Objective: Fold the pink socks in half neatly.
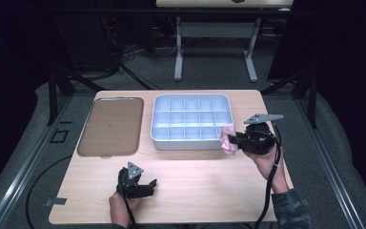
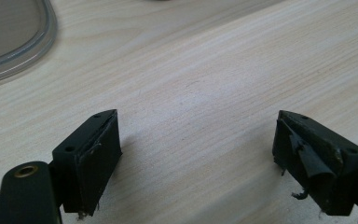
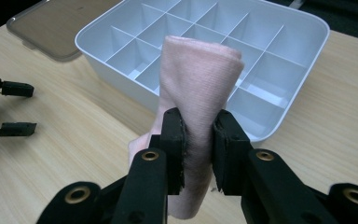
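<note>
My right gripper is shut on a folded pink cloth, held above the table just off the near right corner of a white divided box. In the right gripper view the pink cloth stands up between the jaws of that gripper, with the white divided box behind it. My left gripper rests low near the table's front edge, open with nothing in it. In the left gripper view that gripper has its jaws wide apart over bare wood.
A brownish clear lid lies flat left of the box, and its corner shows in the left gripper view. The wooden table has free room along the front. Another table's legs stand on the floor behind.
</note>
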A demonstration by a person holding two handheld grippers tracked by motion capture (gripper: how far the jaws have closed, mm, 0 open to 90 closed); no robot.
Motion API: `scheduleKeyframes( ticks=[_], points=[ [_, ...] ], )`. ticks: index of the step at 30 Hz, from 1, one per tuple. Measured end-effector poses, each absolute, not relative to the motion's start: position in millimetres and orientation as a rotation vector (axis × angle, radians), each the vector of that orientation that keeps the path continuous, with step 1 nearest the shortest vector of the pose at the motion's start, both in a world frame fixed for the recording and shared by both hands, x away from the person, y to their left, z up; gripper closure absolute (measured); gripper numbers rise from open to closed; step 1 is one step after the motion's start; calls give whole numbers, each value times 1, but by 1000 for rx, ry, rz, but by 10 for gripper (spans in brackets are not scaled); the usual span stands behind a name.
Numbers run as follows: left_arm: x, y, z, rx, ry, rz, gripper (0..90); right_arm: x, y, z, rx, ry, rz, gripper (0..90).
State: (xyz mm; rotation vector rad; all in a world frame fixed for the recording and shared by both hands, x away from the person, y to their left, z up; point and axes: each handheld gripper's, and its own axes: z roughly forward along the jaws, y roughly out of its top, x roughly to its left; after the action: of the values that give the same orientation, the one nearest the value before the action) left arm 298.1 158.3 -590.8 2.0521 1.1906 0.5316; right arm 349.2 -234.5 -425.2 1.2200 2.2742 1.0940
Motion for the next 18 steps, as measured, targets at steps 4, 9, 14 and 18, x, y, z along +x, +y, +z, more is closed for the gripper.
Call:
scheduleKeyframes(
  ticks=[4, 9, 14, 18],
  points=[
    [298, 158, -591, 2052, 1190, 532, 150, 354, -234, -419, 1207, 2264, 1096, 760],
    [298, 158, -591, 2052, 1191, 532, 151, 362, -232, -413, 1196, 2258, 1101, 760],
    [298, 158, -591, 2052, 1190, 532, 150, 369, -229, -408, 1173, 2247, 1089, 759],
    [298, 158, -591, 2051, 1191, 532, 151, 378, -225, -405, 1172, 2240, 1085, 759]
  ],
)
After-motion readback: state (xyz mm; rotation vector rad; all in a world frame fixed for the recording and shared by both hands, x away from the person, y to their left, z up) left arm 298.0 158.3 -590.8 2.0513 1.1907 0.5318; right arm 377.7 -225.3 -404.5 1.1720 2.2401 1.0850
